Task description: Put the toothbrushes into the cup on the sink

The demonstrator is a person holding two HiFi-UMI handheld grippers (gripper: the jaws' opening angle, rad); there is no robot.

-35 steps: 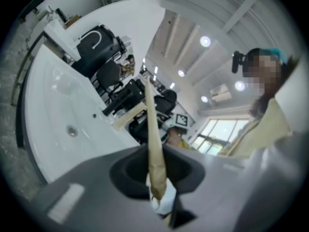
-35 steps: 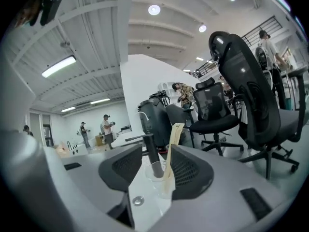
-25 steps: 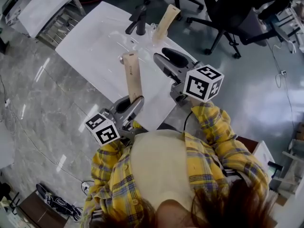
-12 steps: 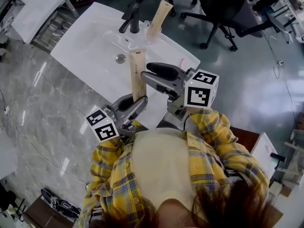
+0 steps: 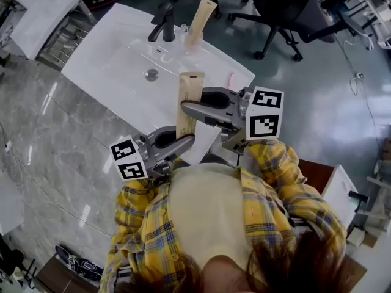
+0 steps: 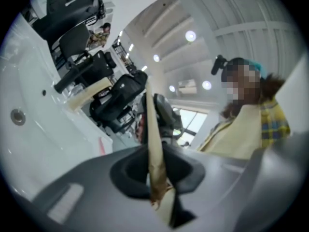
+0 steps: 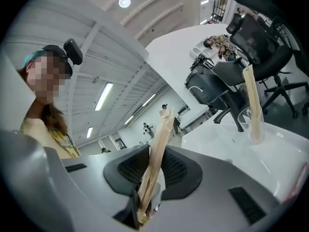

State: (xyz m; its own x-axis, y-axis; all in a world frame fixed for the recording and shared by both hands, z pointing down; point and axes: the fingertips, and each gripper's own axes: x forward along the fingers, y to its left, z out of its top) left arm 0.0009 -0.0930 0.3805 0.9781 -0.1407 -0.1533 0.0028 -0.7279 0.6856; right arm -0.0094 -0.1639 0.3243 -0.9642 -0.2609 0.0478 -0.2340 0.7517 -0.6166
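Note:
I see a toothbrush in a tan paper packet point(image 5: 188, 99) standing upright over the near edge of the white sink point(image 5: 116, 60). My left gripper point(image 5: 183, 140) is shut on its lower end; in the left gripper view the packet point(image 6: 155, 144) rises from between the jaws. My right gripper point(image 5: 186, 105) reaches in from the right at the packet's middle. Its jaws are closing, and the packet point(image 7: 157, 158) sits between the pads, which touch it on both sides. A clear cup point(image 5: 190, 41) beside the faucet holds another tan packet point(image 5: 199, 18), also visible in the right gripper view point(image 7: 252, 100).
A black faucet point(image 5: 164, 26) stands at the back of the sink, with the drain point(image 5: 151, 74) in the basin. A small pink item point(image 5: 231, 78) lies on the sink's right end. Office chairs point(image 5: 287, 11) stand beyond the sink, and grey floor lies to the left.
The left gripper carried the packet rightward and the right gripper swung left to meet it. The right jaws, wide apart before, have come in around the packet.

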